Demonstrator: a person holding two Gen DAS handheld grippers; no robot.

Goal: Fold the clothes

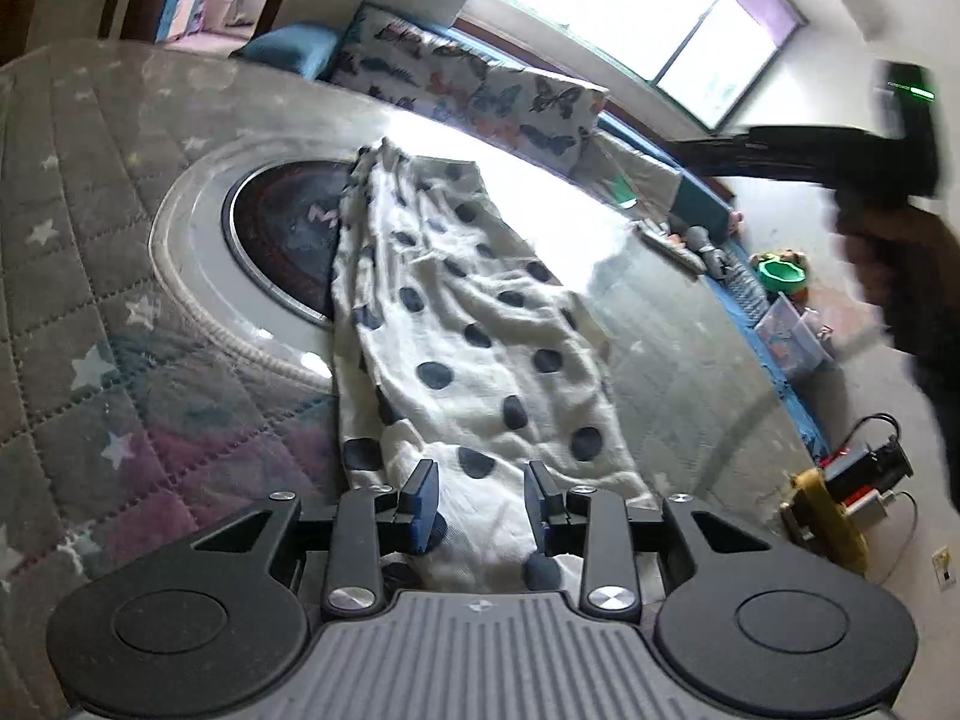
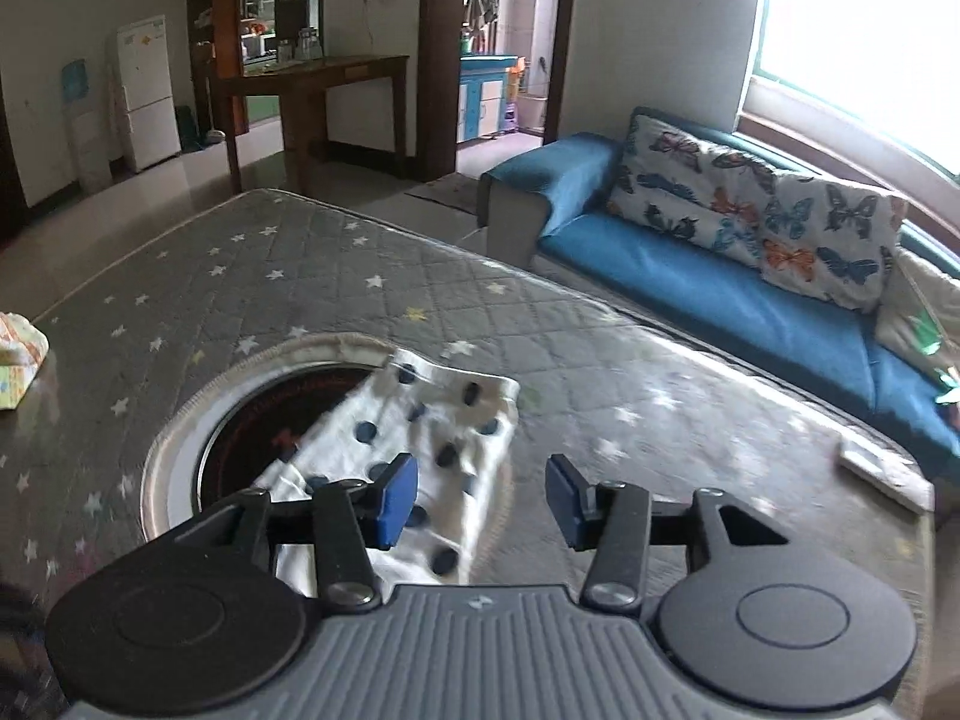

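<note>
A white garment with dark polka dots (image 1: 474, 336) lies stretched out on a grey star-quilted table cover (image 1: 90, 240), partly over a round dark inset (image 1: 282, 234). My left gripper (image 1: 480, 504) is open, its blue pads either side of the garment's near end, just above it. In the right wrist view the same garment (image 2: 432, 444) lies over the inset (image 2: 252, 420). My right gripper (image 2: 483, 495) is open and empty, above the garment's right edge. The right gripper also shows blurred in the left wrist view (image 1: 840, 150), high at the right.
A blue sofa (image 2: 708, 294) with butterfly cushions (image 2: 774, 216) runs along the table's far side under a window. A small folded light cloth (image 2: 18, 354) lies at the table's left edge. A white flat object (image 2: 888, 471) lies at the table's right. Toys and a power strip (image 1: 840, 480) are on the floor.
</note>
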